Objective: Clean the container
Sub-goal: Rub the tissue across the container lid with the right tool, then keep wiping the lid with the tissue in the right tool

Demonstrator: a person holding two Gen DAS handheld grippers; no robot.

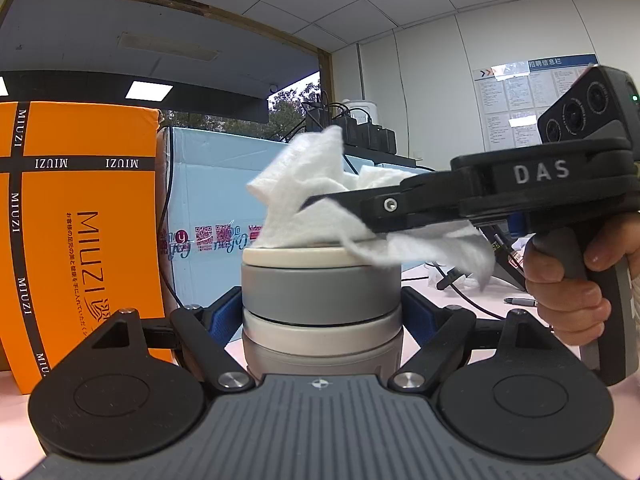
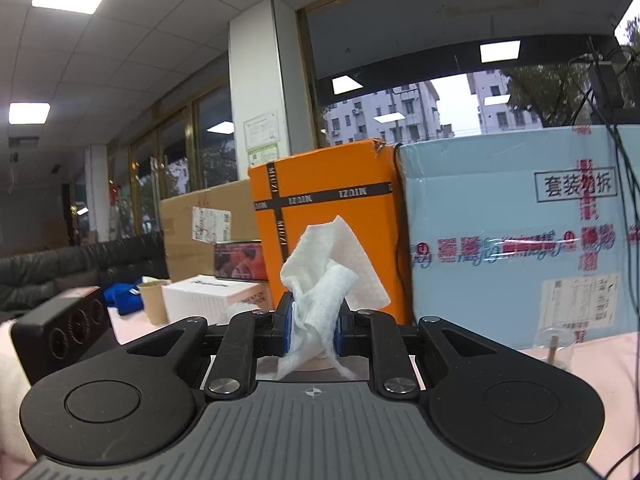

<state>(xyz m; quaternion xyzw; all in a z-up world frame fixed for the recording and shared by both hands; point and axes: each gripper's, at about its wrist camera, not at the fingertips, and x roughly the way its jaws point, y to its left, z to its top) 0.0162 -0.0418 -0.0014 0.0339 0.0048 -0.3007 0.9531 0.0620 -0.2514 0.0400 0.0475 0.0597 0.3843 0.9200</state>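
behind my work i have an orange miuzi box (image 1: 80, 216) and a pale blue carton (image 1: 216, 200) standing side by side, cables hanging over the carton's top edge. the white wipe (image 1: 304, 192) bunches up in front of that carton and hides part of its printing.

my left view alone shows the container (image 1: 320, 300): a grey cylinder with cream bands and a cream top rim, upright on the pinkish table (image 1: 460, 284). my left gripper (image 1: 320, 312) is closed around its body, blue pads touching both sides. the right gripper (image 1: 344, 204) reaches in from the right, held in a hand (image 1: 568, 284), with the wipe resting on the container's top.

my right view barely catches the container, only a sliver under the wipe (image 2: 328, 276). there the right gripper (image 2: 314, 330) is closed tight on the wipe. it also shows a clear cup (image 2: 554, 344), a paper cup (image 2: 154, 300) and a black sofa (image 2: 60, 268).
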